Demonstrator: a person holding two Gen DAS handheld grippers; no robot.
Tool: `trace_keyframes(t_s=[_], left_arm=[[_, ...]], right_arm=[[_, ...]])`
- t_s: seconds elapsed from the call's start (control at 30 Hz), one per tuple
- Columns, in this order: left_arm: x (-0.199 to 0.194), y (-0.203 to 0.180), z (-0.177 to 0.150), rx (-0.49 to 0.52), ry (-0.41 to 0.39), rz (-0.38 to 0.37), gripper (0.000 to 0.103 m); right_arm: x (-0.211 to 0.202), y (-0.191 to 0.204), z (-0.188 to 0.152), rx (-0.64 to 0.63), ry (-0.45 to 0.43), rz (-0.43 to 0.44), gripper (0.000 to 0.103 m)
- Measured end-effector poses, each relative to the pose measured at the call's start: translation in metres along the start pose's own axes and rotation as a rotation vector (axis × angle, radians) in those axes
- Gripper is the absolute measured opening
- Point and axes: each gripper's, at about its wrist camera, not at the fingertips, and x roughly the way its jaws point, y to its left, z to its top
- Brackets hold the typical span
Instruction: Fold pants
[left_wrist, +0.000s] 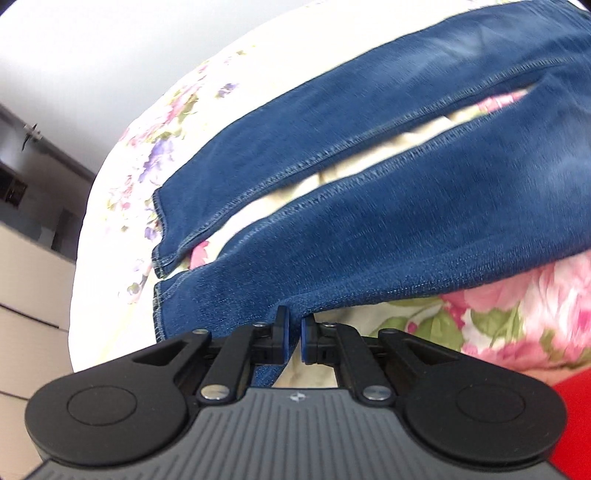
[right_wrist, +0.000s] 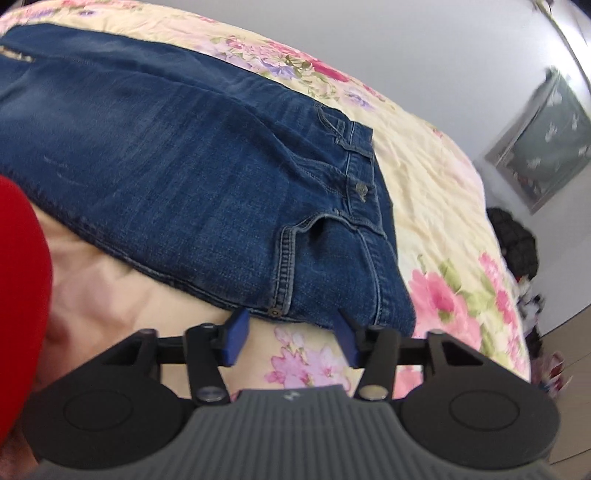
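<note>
Left hand-held gripper (left_wrist: 294, 334) apparently pinches the pants (left_wrist: 369, 221) leg's edge.

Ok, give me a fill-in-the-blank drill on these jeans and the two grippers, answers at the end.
1. The left gripper is shut on the near edge of one ____ of the jeans.
2. The right gripper, by the jeans' waistband, has its jaws ____.
3. The jeans lie on a bedspread printed with ____.

Answers: leg; open; flowers
</note>
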Motion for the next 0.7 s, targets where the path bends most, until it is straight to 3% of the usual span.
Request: trace_keyframes(t_s=[0.37,0.57,0.7], left_arm=[[-0.013,0.0,0.006,-0.006,0.004,0.043,0.006],[-0.021,-0.002,0.01,-0.009,0.008,0.057,0.006],[-0.021,-0.002,0.013,-0.011,0.014,0.063,0.006]], right_arm=[[0.017,0.014,0.017,-0.239,-0.066,-0.058,0.065],[0.01,0.02,0.011,-0.501,-0.042,0.037,0.065],[0.013,0.021,0.003,-0.548,-0.05,0.031,0.064]])
